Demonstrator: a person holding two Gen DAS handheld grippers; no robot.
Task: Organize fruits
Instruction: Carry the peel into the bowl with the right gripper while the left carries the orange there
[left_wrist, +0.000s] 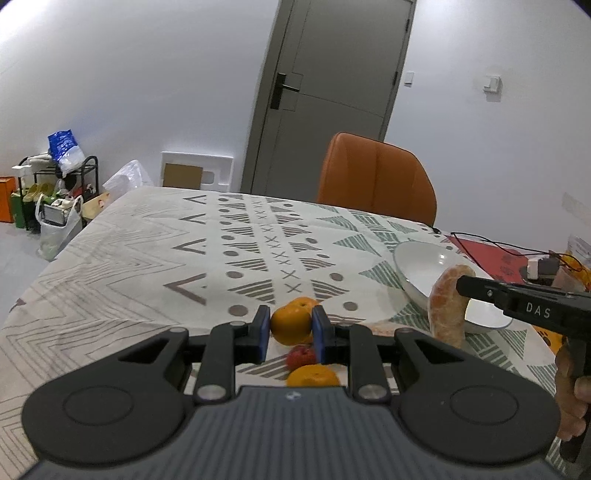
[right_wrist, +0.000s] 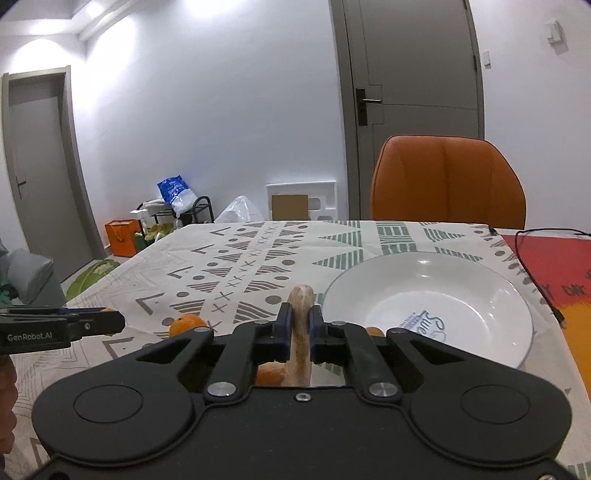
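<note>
My left gripper (left_wrist: 289, 328) is shut on an orange tangerine (left_wrist: 291, 320), held just above the patterned tablecloth. Below it lie a red fruit (left_wrist: 301, 356) and a second tangerine (left_wrist: 313, 376). My right gripper (right_wrist: 300, 325) is shut on a peeled citrus segment (right_wrist: 301, 332), seen in the left wrist view (left_wrist: 447, 310) as a curved pale-orange wedge at the near rim of the white bowl (left_wrist: 417, 266). The bowl (right_wrist: 428, 306) is empty and sits just right of the right gripper. Another tangerine (right_wrist: 186, 324) lies on the cloth to its left.
An orange chair (right_wrist: 448, 181) stands at the table's far edge. A black cable (right_wrist: 532, 258) runs over a red mat (right_wrist: 550, 266) right of the bowl. Bags and a shoe rack (left_wrist: 55, 192) stand on the floor beyond the table's left side.
</note>
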